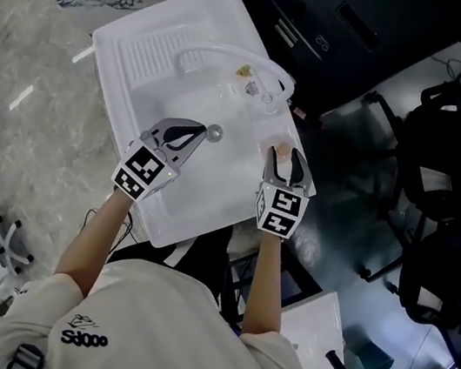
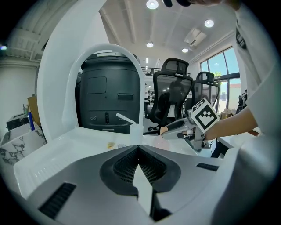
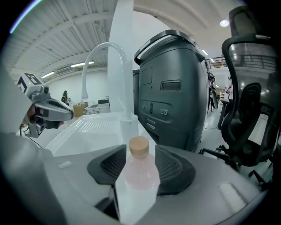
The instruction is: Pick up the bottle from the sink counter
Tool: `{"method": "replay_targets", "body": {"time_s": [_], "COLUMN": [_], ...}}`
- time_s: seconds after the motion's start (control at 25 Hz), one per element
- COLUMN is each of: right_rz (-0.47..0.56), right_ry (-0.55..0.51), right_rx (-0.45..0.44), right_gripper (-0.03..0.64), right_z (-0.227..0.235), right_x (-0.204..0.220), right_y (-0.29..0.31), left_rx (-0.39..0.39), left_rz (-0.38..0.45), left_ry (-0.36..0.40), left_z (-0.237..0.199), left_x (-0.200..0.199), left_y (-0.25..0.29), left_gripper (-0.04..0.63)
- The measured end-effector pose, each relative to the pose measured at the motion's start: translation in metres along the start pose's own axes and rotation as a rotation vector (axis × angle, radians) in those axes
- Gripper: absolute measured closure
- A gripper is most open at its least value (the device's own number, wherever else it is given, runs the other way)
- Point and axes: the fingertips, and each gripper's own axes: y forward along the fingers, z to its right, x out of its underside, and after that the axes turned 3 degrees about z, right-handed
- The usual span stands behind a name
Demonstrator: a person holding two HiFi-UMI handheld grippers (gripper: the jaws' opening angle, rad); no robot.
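**Both arms out, right jaws wide**

Both bare forearms reach forward, side by side. On the left, the left gripper (image 1: 195,134) angles toward the right, its jaw tips closed together on nothing. The right gripper (image 1: 287,156) points to the far side, jaws spread wide, one either side of the bottle (image 3: 139,171).
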Motion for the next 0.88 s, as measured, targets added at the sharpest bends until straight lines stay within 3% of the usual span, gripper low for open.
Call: {"method": "replay_targets", "body": {"time_s": [0.12,0.48,0.88], "right_rz": [-0.003,0.035,0.069], "right_ry": [-0.023,-0.028,-0.03], "right_rx": [-0.002,-0.007,0.043], "right_gripper": [0.403,0.407,0.46], "right_z": [-0.001,0.0,-0.001], "right_x": [0.007,0.007,0.002], "right_y": [0.007,0.021,0.025], "left_rx": [-0.002,-0.009,0.026], "left_rz": [-0.027,-0.005,0.021], "left_ry": [-0.006,-0.041,-0.073], "left_z": [0.001,-0.002,0.001], "left_x": [0.009,0.014,0.017], "left_y": [-0.001,-0.005,-0.012], "left_gripper": [0.589,0.589,0.589]}}
